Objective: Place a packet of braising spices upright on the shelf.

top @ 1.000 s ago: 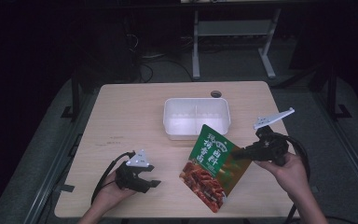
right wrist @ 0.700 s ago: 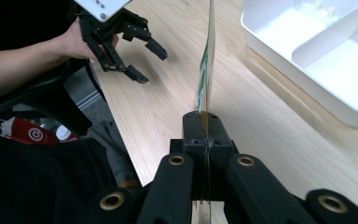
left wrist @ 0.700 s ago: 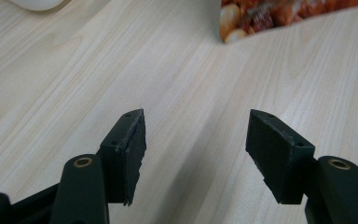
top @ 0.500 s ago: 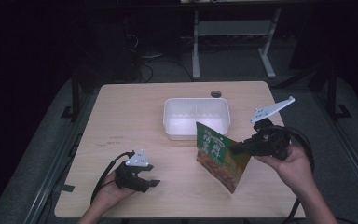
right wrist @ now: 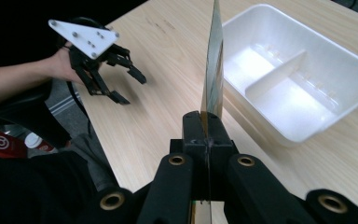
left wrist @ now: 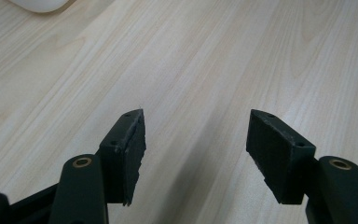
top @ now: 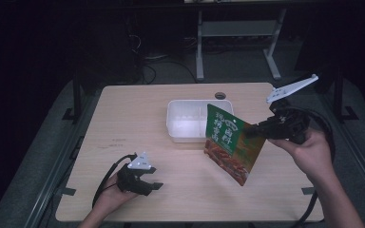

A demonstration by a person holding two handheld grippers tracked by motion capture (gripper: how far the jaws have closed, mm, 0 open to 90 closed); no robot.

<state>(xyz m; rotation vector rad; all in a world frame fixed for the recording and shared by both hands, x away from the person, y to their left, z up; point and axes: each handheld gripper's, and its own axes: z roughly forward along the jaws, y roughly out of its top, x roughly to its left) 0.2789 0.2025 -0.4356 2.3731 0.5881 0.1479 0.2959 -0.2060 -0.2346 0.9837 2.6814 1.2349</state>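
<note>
A green and red food pouch (top: pixel 230 142) hangs in the air just right of the white tray (top: pixel 185 134), held by its right edge. My right gripper (top: pixel 256 130) is shut on that edge. In the right gripper view the pouch (right wrist: pixel 213 65) shows edge-on, rising from my right gripper (right wrist: pixel 207 128), with the two-compartment tray (right wrist: pixel 303 128) to its right. My left gripper (top: pixel 154 187) rests low on the table at the front left, open. In the left gripper view its two black pads (left wrist: pixel 133 144) stand wide apart over bare wood with nothing between them.
The light wooden table (top: pixel 123 114) has a round cable hole (top: pixel 220 95) near its far edge. A metal stand (top: pixel 240 33) and cables lie on the dark floor behind. The other hand's gripper (right wrist: pixel 128 81) appears at the upper left of the right gripper view.
My right gripper has lifted the pouch off the table and tipped it upright, moving it back toward the tray. The left gripper has stayed put.
</note>
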